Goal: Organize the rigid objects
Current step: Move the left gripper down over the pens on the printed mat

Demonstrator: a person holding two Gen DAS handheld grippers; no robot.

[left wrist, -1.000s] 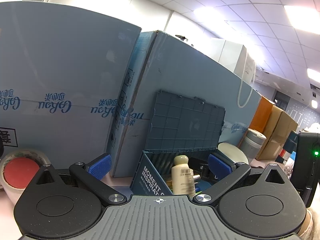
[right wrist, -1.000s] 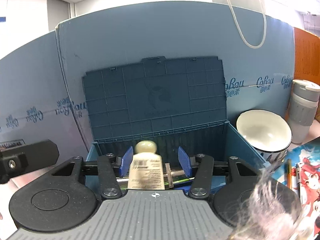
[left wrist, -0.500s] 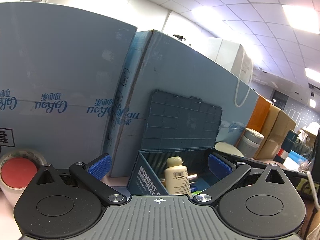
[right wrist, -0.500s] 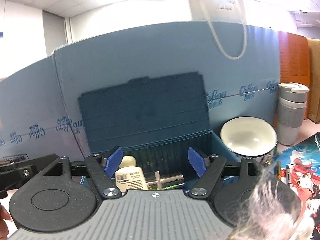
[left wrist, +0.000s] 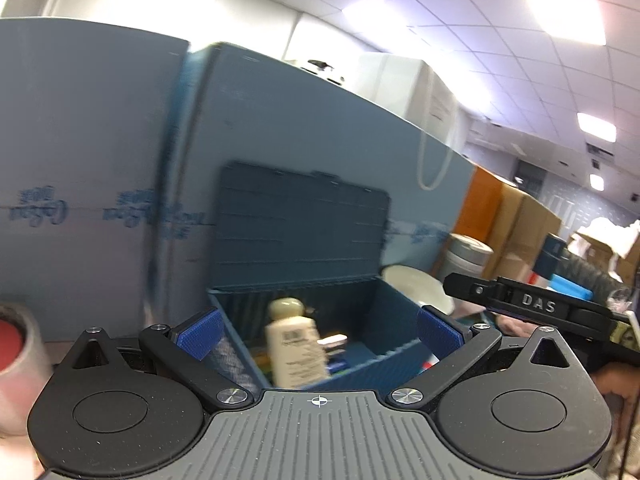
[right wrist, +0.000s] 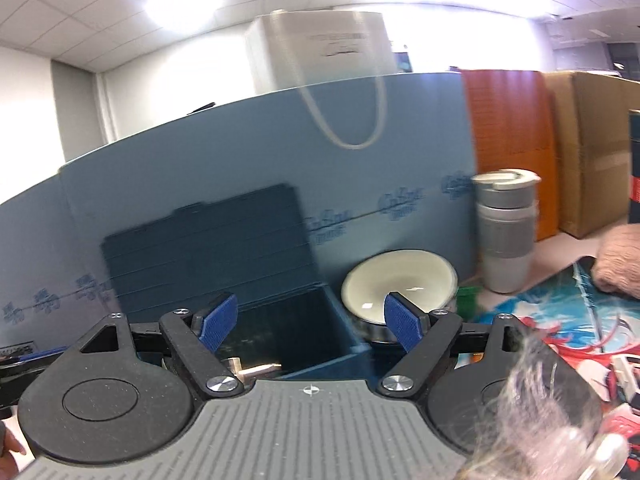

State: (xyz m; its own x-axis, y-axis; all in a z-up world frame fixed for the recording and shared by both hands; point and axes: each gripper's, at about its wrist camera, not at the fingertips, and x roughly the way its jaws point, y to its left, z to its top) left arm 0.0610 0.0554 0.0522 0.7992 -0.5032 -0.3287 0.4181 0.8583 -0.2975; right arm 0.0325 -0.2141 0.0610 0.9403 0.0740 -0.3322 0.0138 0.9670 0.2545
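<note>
- Left of the left gripper [left wrist: 318, 330], beyond its left jaw, a roll of tape [left wrist: 18, 356] with a red core stands on the desk, outside any container; it looks like one of the things left to sort.
- The left gripper's jaws are spread wide and grasp nothing.
- Ahead, between those jaws, the blue storage box [left wrist: 394, 354] stands with its lid [left wrist: 300, 224] up. A cream bottle [left wrist: 295, 346] stands inside, with a metal piece and some blurred small items behind it, so part of the sorting seems done.
- The right gripper [right wrist: 310, 322] has nothing between its jaws, which are opening; the box corner lies just ahead of them.
- Beyond its right jaw, a white bowl [right wrist: 400, 280] is propped just beside the box, apparently empty.
- Further right, a grey lidded cup [right wrist: 506, 232] is closed, contents hidden. Both probably await sorting.
</note>
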